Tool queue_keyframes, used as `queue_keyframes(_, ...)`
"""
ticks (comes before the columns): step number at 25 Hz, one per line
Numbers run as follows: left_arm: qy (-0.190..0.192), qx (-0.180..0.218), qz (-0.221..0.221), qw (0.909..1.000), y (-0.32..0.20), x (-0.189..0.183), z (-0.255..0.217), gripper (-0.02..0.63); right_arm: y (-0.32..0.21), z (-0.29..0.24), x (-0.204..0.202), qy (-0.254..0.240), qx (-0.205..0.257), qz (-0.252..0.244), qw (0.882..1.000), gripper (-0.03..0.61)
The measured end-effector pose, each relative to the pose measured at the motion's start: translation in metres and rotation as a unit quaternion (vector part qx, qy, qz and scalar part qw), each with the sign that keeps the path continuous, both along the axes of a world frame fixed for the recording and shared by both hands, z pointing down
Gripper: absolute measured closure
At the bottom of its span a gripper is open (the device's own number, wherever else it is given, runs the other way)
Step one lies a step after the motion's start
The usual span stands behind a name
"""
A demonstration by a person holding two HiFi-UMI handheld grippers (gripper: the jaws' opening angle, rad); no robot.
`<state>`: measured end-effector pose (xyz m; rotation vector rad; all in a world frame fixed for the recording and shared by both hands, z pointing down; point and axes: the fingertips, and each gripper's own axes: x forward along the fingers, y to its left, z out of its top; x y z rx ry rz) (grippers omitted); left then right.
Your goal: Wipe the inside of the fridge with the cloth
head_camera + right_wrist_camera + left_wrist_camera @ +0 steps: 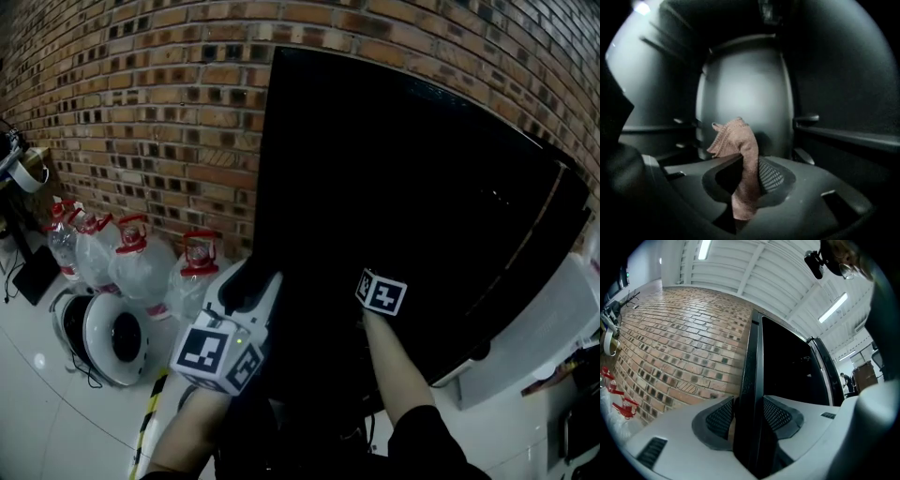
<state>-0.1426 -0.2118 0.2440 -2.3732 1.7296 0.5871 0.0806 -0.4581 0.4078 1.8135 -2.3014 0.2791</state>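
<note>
Tongs, head view: left gripper (251, 286) sits at the near edge of the black fridge door (403, 206); right gripper (382, 292) reaches in behind the door.
Left gripper view: jaws partly closed, pads clamped on the door's edge.
Right gripper view: jaws pinch the pink cloth (740, 150), which stands upright, short of the back wall (745, 89).
Progress: door open and cloth inside; by my judgement wiping has hardly begun, with the walls and shelf rails (843, 133) left to do.
</note>
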Motion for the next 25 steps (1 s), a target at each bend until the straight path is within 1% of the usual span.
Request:
queue_keyframes(2, 0.006, 0.000, 0.002, 1.0000, 0.008, 0.000, 0.002, 0.434, 0.025, -0.009, -0.014, -0.029, 0.011, -0.062, 0.998, 0.503)
queue_keyframes(4, 0.007, 0.004, -0.001, 1.0000, 0.015, 0.001, 0.005, 0.434, 0.054, -0.022, -0.029, -0.072, 0.022, -0.133, 0.988, 0.503)
queue_keyframes(7, 0.006, 0.008, -0.007, 0.9999, 0.025, 0.001, 0.012, 0.433, 0.100, -0.043, -0.055, -0.139, 0.036, -0.229, 0.963, 0.503)
queue_keyframes(9, 0.004, 0.012, 0.003, 0.9999, 0.035, 0.005, 0.018, 0.430, 0.130, -0.052, -0.065, -0.155, 0.037, -0.280, 0.947, 0.503)
queue_keyframes(11, -0.007, 0.023, 0.026, 0.9994, 0.048, 0.021, 0.023, 0.416, 0.157, -0.060, -0.066, -0.155, 0.038, -0.323, 0.933, 0.503)
queue_keyframes(13, -0.024, 0.030, 0.071, 0.9967, 0.058, 0.045, 0.025, 0.410, 0.180, -0.075, -0.062, -0.169, 0.042, -0.359, 0.917, 0.503)
queue_keyframes(15, -0.032, 0.018, 0.141, 0.9893, 0.061, 0.076, 0.030, 0.408, 0.198, -0.089, -0.055, -0.200, 0.039, -0.387, 0.899, 0.503)
queue_keyframes(16, -0.031, 0.004, 0.180, 0.9832, 0.061, 0.090, 0.033, 0.400, 0.207, -0.095, -0.052, -0.213, 0.037, -0.403, 0.889, 0.503)
queue_keyframes(18, -0.024, -0.026, 0.251, 0.9674, 0.062, 0.116, 0.037, 0.281, 0.232, -0.106, -0.051, -0.218, 0.040, -0.440, 0.870, 0.502)
queue_keyframes(19, -0.027, -0.036, 0.278, 0.9595, 0.065, 0.128, 0.037, 0.249, 0.246, -0.110, -0.052, -0.211, 0.044, -0.457, 0.863, 0.502)
queue_keyframes(21, -0.045, -0.042, 0.312, 0.9481, 0.071, 0.147, 0.035, 0.206, 0.271, -0.114, -0.050, -0.192, 0.052, -0.485, 0.851, 0.502)
queue_keyframes(23, -0.065, -0.040, 0.331, 0.9407, 0.078, 0.160, 0.033, 0.204, 0.295, -0.115, -0.048, -0.177, 0.056, -0.515, 0.837, 0.502)
queue_keyframes(25, -0.073, -0.037, 0.353, 0.9321, 0.086, 0.170, 0.034, 0.204, 0.317, -0.115, -0.046, -0.171, 0.057, -0.545, 0.819, 0.502)
